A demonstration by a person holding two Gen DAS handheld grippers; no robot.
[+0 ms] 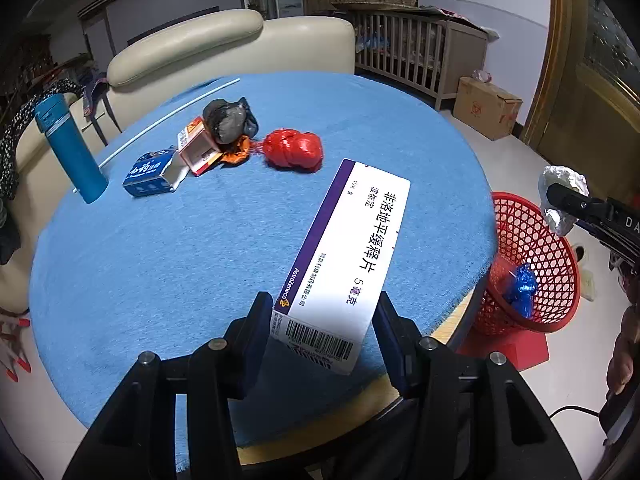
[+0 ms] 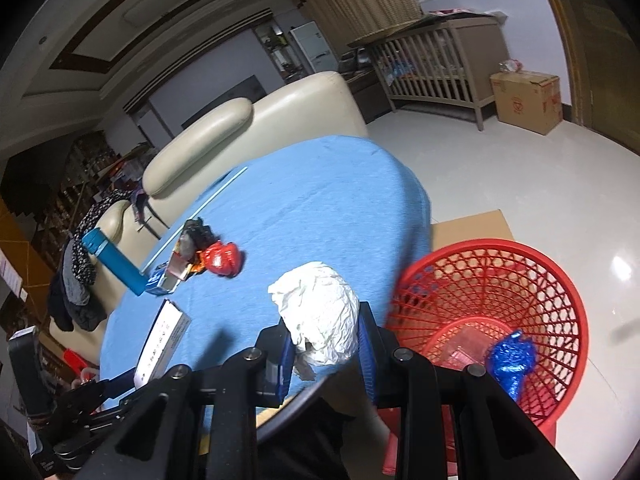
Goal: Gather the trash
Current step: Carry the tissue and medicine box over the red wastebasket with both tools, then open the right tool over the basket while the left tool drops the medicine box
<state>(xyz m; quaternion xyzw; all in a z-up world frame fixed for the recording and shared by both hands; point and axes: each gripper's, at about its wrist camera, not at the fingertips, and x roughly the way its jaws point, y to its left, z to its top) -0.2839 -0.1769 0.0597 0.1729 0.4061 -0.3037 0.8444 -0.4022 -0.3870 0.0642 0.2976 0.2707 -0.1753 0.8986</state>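
Note:
My left gripper is shut on a white and purple medicine box and holds it above the blue round table. My right gripper is shut on a crumpled white paper ball, near the table's right edge, beside the red mesh basket. The basket holds a blue foil wad. In the left wrist view the paper ball hangs over the basket. On the table lie a red wad, a black wad, an orange box and a blue box.
A blue bottle stands at the table's left edge, a thin white stick behind it. A cream sofa is behind the table. A wooden crib and a cardboard carton stand at the back right.

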